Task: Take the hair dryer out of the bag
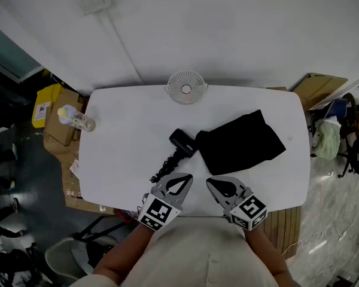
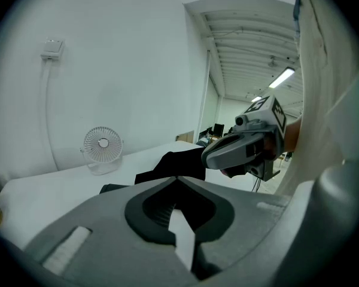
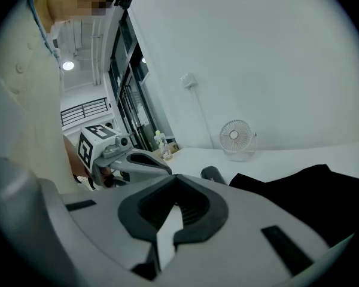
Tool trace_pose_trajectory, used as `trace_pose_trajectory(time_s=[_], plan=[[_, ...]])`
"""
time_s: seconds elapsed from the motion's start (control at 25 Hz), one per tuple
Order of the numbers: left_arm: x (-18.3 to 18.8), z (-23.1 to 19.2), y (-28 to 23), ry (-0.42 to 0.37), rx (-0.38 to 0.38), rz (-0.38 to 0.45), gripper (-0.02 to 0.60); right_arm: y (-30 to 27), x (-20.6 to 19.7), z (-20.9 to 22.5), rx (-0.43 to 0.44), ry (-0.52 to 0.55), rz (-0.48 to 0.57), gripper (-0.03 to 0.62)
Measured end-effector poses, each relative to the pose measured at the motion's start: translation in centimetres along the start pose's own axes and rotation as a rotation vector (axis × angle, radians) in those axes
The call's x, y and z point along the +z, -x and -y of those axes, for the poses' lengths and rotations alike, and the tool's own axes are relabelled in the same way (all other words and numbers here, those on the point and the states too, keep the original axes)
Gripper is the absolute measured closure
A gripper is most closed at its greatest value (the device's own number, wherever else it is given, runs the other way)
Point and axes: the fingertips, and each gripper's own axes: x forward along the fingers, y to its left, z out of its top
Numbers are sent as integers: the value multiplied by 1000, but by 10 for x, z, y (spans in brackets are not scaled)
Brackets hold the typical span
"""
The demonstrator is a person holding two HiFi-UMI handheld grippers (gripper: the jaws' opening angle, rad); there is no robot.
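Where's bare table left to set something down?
Biggest free patch: left part of the table, between the bottle and the hair dryer with its cord. A smaller strip: far edge right of the fan, behind the bag. Crowded: centre and near edge, where dryer, cord, bag, left gripper and right gripper bunch.

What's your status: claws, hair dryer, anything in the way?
Both shut, empty: left claw, right claw. On table, hair dryer beside bag, cord trailing toward left claw. Only the cord lies between.
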Motion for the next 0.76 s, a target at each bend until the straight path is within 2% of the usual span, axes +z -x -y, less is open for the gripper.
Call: trace_pose_trajectory(time_s=[0.76], plan=[[-10,4,9,26,-2,-4,571,-2,-4,-6,1,1,-22,580]])
